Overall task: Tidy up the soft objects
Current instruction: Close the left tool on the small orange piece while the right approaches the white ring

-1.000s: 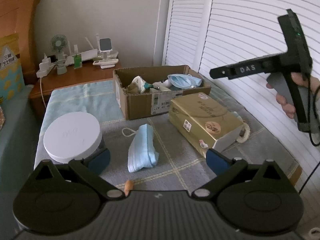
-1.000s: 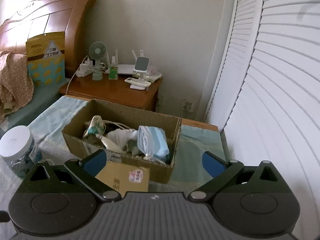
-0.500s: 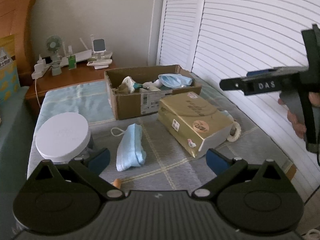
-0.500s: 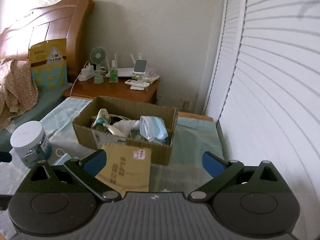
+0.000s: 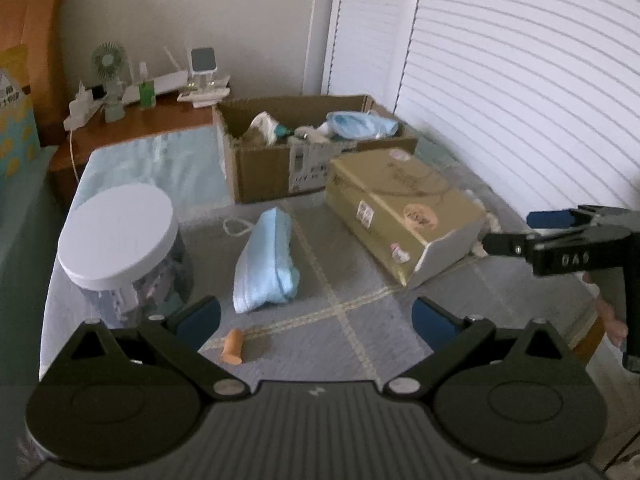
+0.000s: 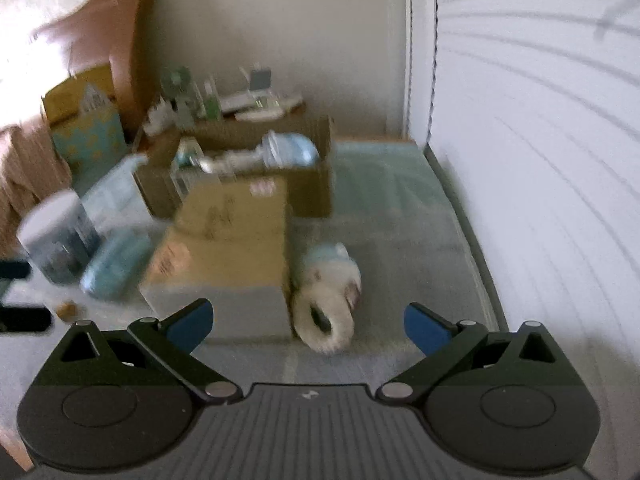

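A light blue mask pack lies on the grey checked cloth, just ahead of my left gripper, which is open and empty. A cardboard box at the back holds soft items, with another blue mask pack on top. My right gripper is open and empty; it faces a white soft ring-shaped object lying right of the gold tissue box. The view is blurred. The right gripper also shows at the right edge of the left wrist view.
A gold tissue box lies in the middle. A white-lidded jar stands at the left. A small orange cylinder lies near my left fingers. A nightstand with gadgets is behind. Louvred white doors close off the right.
My right gripper has dropped lower and pulled back, so the white ring object has come into its view. The left gripper has drawn back a little.
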`<action>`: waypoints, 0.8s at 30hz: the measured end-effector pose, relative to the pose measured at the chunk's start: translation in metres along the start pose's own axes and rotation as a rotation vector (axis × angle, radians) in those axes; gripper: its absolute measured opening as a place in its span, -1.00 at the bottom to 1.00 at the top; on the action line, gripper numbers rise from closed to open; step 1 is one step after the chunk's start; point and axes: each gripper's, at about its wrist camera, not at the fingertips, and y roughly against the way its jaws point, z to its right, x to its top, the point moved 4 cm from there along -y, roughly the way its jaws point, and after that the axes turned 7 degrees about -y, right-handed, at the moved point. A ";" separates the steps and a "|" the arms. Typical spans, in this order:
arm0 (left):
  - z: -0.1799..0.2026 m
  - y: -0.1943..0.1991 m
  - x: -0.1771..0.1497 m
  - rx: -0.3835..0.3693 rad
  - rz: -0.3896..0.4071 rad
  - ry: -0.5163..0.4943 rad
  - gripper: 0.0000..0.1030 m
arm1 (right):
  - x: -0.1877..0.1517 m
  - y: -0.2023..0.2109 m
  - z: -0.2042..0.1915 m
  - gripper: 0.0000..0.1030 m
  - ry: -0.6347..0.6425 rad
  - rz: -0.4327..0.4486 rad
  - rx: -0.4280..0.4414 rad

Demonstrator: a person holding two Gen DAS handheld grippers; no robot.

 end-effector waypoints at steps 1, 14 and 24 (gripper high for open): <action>-0.001 -0.002 -0.002 0.003 -0.005 -0.001 0.96 | -0.004 -0.004 0.001 1.00 0.009 -0.011 -0.016; -0.026 -0.028 -0.030 0.093 -0.071 0.056 0.85 | -0.029 -0.028 0.007 1.00 0.034 -0.092 -0.090; -0.026 -0.036 -0.029 0.072 -0.076 0.044 0.59 | -0.031 -0.026 0.006 1.00 0.026 -0.066 -0.097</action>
